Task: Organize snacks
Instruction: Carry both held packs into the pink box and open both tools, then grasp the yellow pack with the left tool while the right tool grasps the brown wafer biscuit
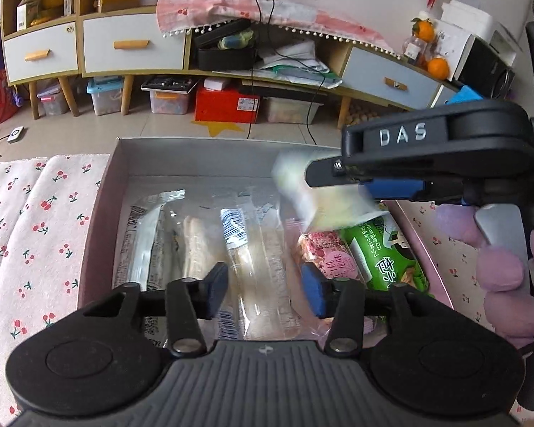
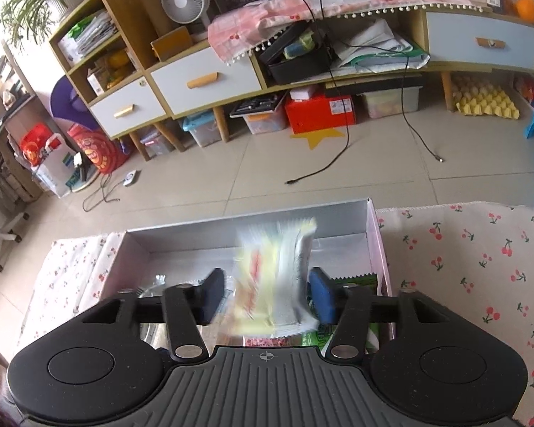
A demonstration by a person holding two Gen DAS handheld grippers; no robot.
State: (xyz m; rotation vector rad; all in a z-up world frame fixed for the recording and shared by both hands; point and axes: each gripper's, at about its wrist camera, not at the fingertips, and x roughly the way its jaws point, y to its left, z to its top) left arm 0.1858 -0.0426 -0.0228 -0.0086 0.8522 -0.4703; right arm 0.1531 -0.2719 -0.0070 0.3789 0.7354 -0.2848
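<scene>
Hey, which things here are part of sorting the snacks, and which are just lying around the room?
Part of the job:
cardboard box
yellow-white snack packet between the right gripper's fingers
green snack pack
pink snack pack
clear-wrapped snack bars
left gripper

Just lying about:
desk fan
red box
oranges
cherry-print cloth

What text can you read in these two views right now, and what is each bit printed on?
"DAS": raised letters on the right gripper body, seen from the left wrist.
Green snack pack: Korean lettering, too distorted to transcribe.
Pink snack pack: print unreadable.
Yellow-white packet: motion-blurred, unreadable.
Clear-wrapped snacks: barcode and fine print, too small.
</scene>
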